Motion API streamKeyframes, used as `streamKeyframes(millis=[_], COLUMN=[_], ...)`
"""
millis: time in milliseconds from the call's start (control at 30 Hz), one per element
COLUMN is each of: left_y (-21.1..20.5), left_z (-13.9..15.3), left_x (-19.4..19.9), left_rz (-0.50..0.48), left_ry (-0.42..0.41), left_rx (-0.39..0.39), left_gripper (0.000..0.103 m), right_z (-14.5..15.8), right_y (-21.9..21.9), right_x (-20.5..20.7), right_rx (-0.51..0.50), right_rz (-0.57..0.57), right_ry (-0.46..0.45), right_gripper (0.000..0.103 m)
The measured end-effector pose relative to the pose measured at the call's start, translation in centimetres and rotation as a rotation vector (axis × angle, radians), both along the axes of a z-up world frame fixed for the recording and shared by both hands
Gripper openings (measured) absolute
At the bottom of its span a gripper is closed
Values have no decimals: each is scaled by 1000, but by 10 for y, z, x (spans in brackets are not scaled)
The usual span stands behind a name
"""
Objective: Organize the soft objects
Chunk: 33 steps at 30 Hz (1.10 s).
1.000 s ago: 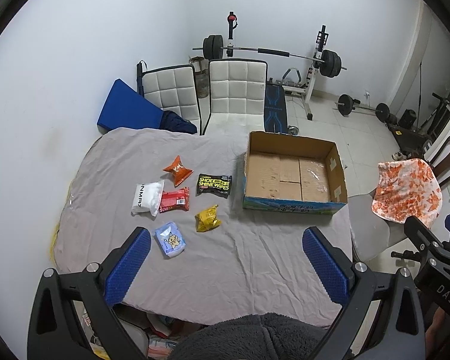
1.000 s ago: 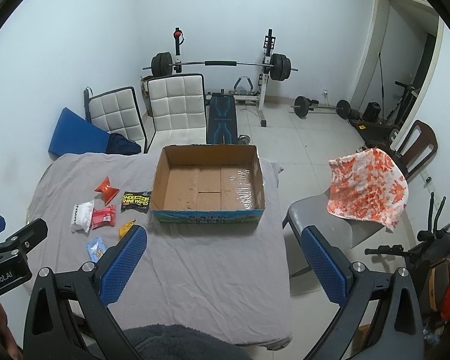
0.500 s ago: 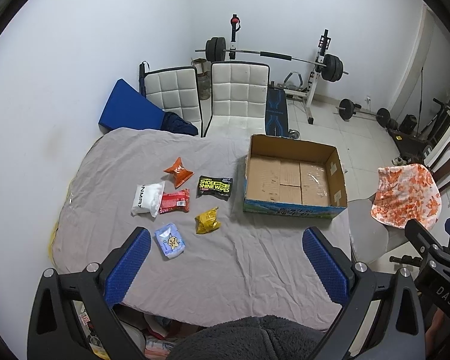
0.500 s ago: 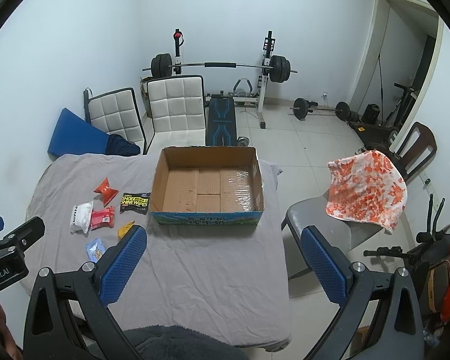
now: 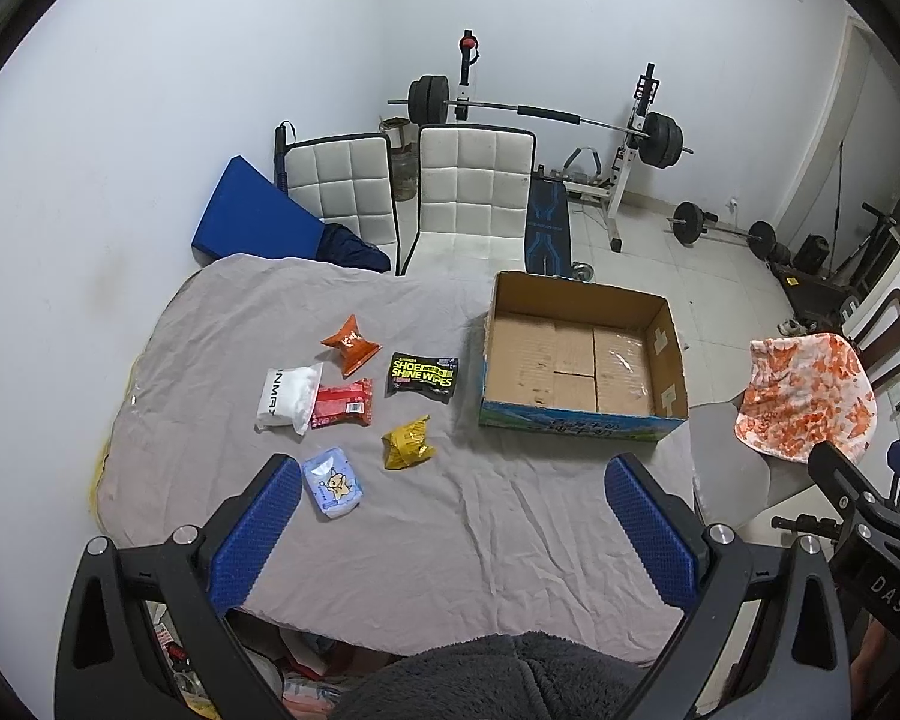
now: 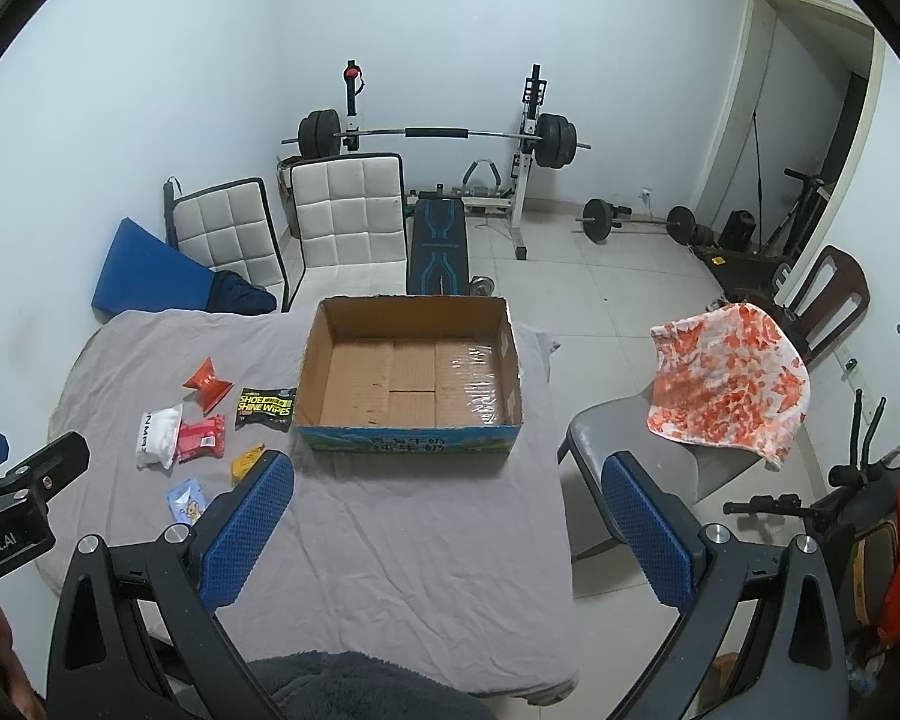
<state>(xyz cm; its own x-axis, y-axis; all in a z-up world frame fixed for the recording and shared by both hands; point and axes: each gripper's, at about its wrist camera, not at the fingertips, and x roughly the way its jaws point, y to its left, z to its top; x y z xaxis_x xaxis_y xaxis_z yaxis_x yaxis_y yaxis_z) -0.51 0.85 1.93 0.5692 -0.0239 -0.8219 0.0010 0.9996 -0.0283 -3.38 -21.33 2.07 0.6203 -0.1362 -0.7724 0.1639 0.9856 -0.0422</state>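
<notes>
Several soft packets lie on the grey cloth table (image 5: 510, 528): an orange pouch (image 5: 350, 343), a black shoe-wipes pack (image 5: 423, 374), a white pack (image 5: 287, 397), a red pack (image 5: 342, 403), a yellow pouch (image 5: 407, 451) and a light blue tissue pack (image 5: 333, 482). An open cardboard box (image 5: 582, 354) with nothing in it stands to their right; it also shows in the right wrist view (image 6: 411, 375). My left gripper (image 5: 450, 528) is open and empty, high above the near table edge. My right gripper (image 6: 444, 528) is open and empty, above the table's near right part.
Two white padded chairs (image 5: 468, 192) and a blue mat (image 5: 252, 216) stand behind the table. A grey chair with an orange-patterned cloth (image 6: 726, 384) stands to the right. A barbell rack (image 6: 438, 138) and weights fill the back of the room.
Both grippers have drifted slightly; the views shifted a little. Nothing on the table has moved and both grippers stay open.
</notes>
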Motion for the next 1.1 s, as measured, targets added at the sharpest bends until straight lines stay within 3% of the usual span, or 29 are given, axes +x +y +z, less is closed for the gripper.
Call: streamKeyframes(millis=[800,1000,1100], left_y=[8,47,87], left_z=[-5,-23,-52], left_x=[3,29,47], left_rz=[21,97,179], left_ry=[1,16,77], left_rx=[-18,-17,-43], left_gripper=[103,103,103], right_z=[-5,-24,-51], right_y=[2,10,24], right_x=[5,36,62], right_rx=[22,74,118], right_rz=[15,51,113], right_ry=[-8,41,113], right_gripper=[103,103,103])
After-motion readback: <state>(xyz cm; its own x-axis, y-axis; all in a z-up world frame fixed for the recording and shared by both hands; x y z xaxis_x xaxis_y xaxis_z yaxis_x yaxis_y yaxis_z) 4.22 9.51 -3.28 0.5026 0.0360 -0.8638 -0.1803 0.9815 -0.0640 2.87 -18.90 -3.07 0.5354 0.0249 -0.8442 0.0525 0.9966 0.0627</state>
